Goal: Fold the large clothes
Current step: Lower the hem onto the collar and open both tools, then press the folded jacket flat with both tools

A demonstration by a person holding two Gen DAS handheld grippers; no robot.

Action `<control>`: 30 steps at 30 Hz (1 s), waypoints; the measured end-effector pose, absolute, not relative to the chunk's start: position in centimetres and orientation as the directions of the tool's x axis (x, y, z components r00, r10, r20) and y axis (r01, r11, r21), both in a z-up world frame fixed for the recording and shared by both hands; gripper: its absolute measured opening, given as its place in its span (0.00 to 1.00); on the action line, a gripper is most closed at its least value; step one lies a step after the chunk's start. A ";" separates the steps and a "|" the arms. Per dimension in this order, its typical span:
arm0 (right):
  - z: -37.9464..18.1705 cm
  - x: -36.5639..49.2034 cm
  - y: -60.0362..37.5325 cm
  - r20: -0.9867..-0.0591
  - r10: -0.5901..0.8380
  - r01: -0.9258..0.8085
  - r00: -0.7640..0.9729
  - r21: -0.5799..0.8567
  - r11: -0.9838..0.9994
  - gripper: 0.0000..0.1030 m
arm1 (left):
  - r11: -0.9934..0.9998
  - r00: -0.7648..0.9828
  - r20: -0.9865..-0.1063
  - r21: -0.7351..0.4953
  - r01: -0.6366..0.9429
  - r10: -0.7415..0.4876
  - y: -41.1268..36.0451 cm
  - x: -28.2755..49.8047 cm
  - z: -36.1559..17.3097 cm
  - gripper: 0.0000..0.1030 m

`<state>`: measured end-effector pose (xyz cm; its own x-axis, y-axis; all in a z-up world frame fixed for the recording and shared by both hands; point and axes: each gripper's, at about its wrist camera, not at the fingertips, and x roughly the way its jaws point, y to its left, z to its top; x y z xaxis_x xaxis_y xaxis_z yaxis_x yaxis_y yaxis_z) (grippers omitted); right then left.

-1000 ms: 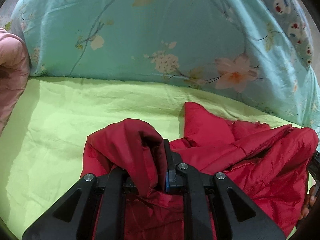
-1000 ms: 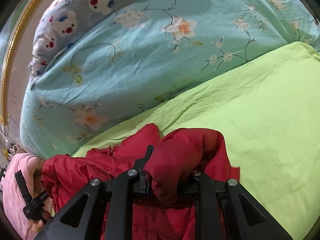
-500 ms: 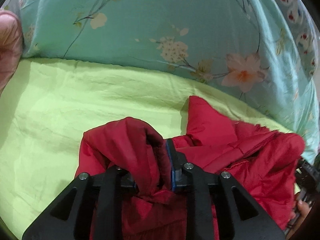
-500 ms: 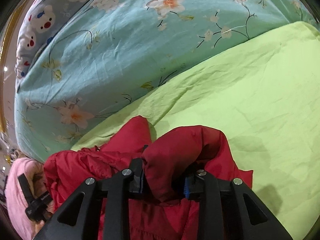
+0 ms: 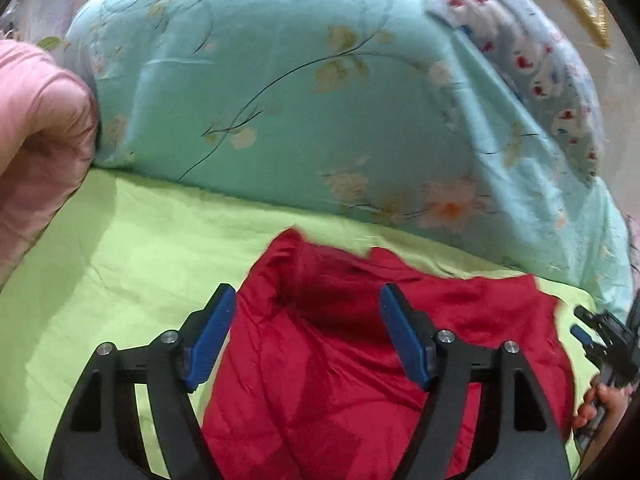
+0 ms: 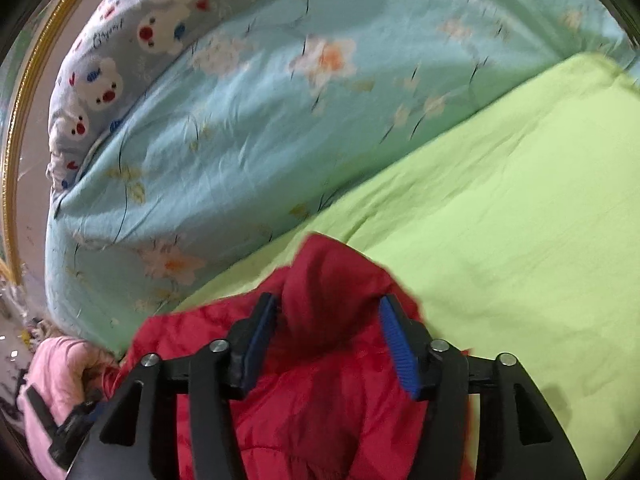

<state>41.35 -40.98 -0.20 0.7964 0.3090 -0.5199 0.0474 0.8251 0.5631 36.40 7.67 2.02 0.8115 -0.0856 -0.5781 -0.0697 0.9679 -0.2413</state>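
left gripper [image 5: 306, 334]: jaws spread wide, nothing pinched | red jacket [image 5: 360, 380]: on green sheet [image 5: 120, 264], between fingers | floral quilt [image 5: 280, 100]: 12 o'clock

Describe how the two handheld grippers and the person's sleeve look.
Both the left gripper and right gripper are matte black, with triangular cut-out linkages, silver pivot screws and blue ribbed pads on the fingers. A pink sleeve covers the left arm. No cables are visible.

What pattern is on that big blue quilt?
Pale flowers on thin dark stems over the turquoise quilt; clearest from the right wrist.
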 end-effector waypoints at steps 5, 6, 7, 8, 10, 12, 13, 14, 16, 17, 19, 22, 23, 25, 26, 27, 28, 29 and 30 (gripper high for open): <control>1.7 39.1 -40.6 -0.481 0.319 -0.002 0.816 0.550 0.835 0.55 | 0.963 0.785 -0.583 -0.265 0.058 -0.208 4.4 35.1 1.8 0.72; 1.9 38.7 -40.2 -0.481 0.326 -0.019 0.814 0.539 0.842 0.55 | 0.959 0.773 -0.590 -0.271 0.082 -0.233 3.8 34.9 1.6 0.72; 2.0 38.4 -39.5 -0.484 0.335 -0.036 0.808 0.527 0.849 0.55 | 0.954 0.756 -0.599 -0.279 0.111 -0.263 2.8 34.6 1.2 0.72; 2.1 38.1 -38.8 -0.487 0.347 -0.056 0.802 0.516 0.855 0.55 | 0.949 0.738 -0.608 -0.282 0.143 -0.292 1.7 34.4 0.8 0.72; 2.0 37.3 -36.6 -0.502 0.383 -0.114 0.776 0.485 0.867 0.55 | 0.940 0.702 -0.629 -0.277 0.198 -0.333 -0.4 34.0 0.1 0.72; 1.8 36.4 -34.1 -0.521 0.425 -0.189 0.740 0.445 0.875 0.55 | 0.937 0.679 -0.646 -0.256 0.237 -0.348 -2.0 33.6 -0.5 0.72; 1.7 35.9 -32.9 -0.529 0.447 -0.231 0.722 0.424 0.875 0.55 | 0.936 0.674 -0.649 -0.246 0.251 -0.352 -2.5 33.4 -0.8 0.72; 1.5 35.4 -31.6 -0.539 0.469 -0.281 0.699 0.397 0.874 0.55 | 0.937 0.672 -0.654 -0.233 0.259 -0.348 -2.9 33.3 -1.1 0.72; 0.9 34.5 -29.7 -0.559 0.489 -0.350 0.670 0.344 0.871 0.53 | 0.948 0.668 -0.674 -0.203 0.245 -0.317 -3.0 33.8 -1.6 0.72; 0.7 34.1 -28.4 -0.577 0.480 -0.387 0.661 0.287 0.876 0.53 | 0.959 0.668 -0.689 -0.180 0.220 -0.283 -2.9 34.3 -2.0 0.72; 0.2 34.1 -26.6 -0.607 0.454 -0.425 0.652 0.203 0.882 0.52 | 0.977 0.657 -0.723 -0.141 0.162 -0.213 -2.4 36.0 -2.9 0.72; -1.1 36.3 -25.3 -0.664 0.408 -0.399 0.627 0.176 0.900 0.52 | 0.988 0.640 -0.753 -0.106 0.111 -0.152 -1.4 38.5 -4.4 0.72; -1.8 37.7 -25.1 -0.688 0.380 -0.373 0.618 0.169 0.912 0.52 | 0.991 0.631 -0.765 -0.095 0.093 -0.133 -1.1 39.5 -4.9 0.72; -2.9 39.7 -25.1 -0.716 0.347 -0.343 0.605 0.159 0.926 0.52 | 0.993 0.608 -0.784 -0.091 0.080 -0.121 -0.8 40.8 -5.6 0.74; -3.3 40.6 -25.1 -0.726 0.321 -0.326 0.608 0.141 0.935 0.52 | 0.994 0.604 -0.790 -0.081 0.073 -0.109 -0.5 41.1 -5.9 0.75; -3.6 41.2 -25.2 -0.731 0.301 -0.312 0.613 0.126 0.942 0.52 | 0.996 0.604 -0.792 -0.057 0.066 -0.085 -0.4 41.6 -6.0 0.76; -3.9 42.0 -25.3 -0.738 0.274 -0.292 0.617 0.109 0.950 0.51 | 0.998 0.604 -0.795 -0.023 0.053 -0.050 -0.4 42.3 -6.3 0.77; -4.0 42.5 -25.3 -0.741 0.257 -0.279 0.620 0.097 0.955 0.51 | 0.999 0.600 -0.800 0.001 0.037 -0.022 -0.2 42.9 -6.6 0.78; -4.2 43.2 -25.6 -0.744 0.229 -0.256 0.628 0.080 0.963 0.50 | 1.000 0.596 -0.803 0.003 0.030 -0.016 0.0 43.3 -6.8 0.79</control>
<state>43.23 -25.63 -4.17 0.6278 0.2286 -0.7440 -0.2556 0.9634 0.0803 43.32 0.04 -6.75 0.5959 -0.0156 -0.8029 0.0302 0.9995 0.0030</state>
